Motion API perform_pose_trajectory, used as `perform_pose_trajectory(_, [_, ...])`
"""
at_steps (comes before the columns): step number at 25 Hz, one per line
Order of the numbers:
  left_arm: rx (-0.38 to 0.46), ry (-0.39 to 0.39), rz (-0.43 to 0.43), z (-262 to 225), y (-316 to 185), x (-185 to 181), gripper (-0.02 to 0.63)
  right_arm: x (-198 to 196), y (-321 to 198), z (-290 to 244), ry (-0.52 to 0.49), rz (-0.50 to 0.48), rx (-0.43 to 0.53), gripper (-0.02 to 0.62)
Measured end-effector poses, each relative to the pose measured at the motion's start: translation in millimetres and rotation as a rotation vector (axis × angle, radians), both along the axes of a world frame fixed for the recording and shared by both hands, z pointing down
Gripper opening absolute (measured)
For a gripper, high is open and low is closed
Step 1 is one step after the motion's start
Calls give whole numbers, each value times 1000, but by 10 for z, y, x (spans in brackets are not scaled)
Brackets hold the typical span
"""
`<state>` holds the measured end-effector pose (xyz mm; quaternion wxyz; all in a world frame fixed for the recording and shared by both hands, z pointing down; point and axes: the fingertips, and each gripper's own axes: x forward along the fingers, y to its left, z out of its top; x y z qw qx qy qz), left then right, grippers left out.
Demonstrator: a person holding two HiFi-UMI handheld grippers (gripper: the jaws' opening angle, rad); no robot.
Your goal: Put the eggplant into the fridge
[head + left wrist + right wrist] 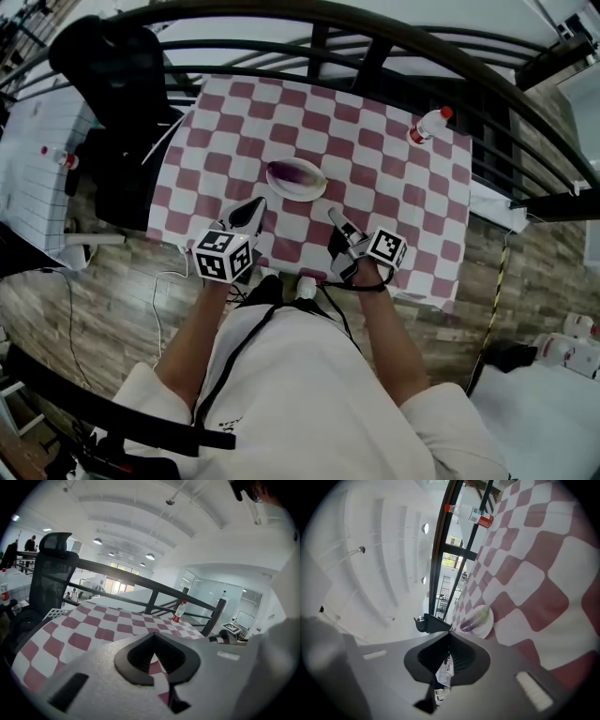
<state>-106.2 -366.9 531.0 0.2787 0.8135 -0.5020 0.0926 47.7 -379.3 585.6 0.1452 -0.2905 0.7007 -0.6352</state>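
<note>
Right gripper [334, 217] is closed on nothing, and so is my left gripper [253, 206]; both hang over the near edge of the surface [412, 216]. Eggplant [294, 174] lies on a plate [319, 187] about mid-surface, ahead of both grippers and between them, with its long axis running left to right across my view. Either gripper is about as near, and the left one sits just beside the plate's near-left rim. I judge whichever goes in must open first and close across the short width. No fridge shows.
</note>
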Motion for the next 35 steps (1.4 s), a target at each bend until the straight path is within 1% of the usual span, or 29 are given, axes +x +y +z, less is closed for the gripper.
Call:
perform_pose_trajectory(3, [19, 3, 2, -105, 70, 9, 3, -11, 82, -242, -39, 0, 59, 6])
perform_pose_trajectory(8, [46, 10, 8, -288, 175, 25, 3, 15, 253, -609, -45, 8, 117, 6])
perform_pose_trajectory(12, [65, 11, 25, -426, 274, 48, 3, 95, 411, -758, 28, -12, 163, 6])
perform_pose_trajectory(15, [76, 9, 33, -496, 341, 48, 3, 130, 490, -921, 45, -4, 184, 6])
perform_pose_trajectory(19, [77, 8, 31, -524, 442, 1, 3, 221, 573, -1038, 149, -23, 269, 5])
perform_pose_trajectory(24, [75, 7, 18, -515, 486, -51, 3, 205, 650, -1143, 179, -56, 334, 5])
perform_pose_trajectory(31, [71, 16, 20, -464, 385, -8, 3, 206, 604, -1118, 251, -55, 372, 5])
perform_pose_trajectory(35, [71, 0, 31, -443, 361, 0, 3, 182, 589, -1118, 271, -60, 383, 5])
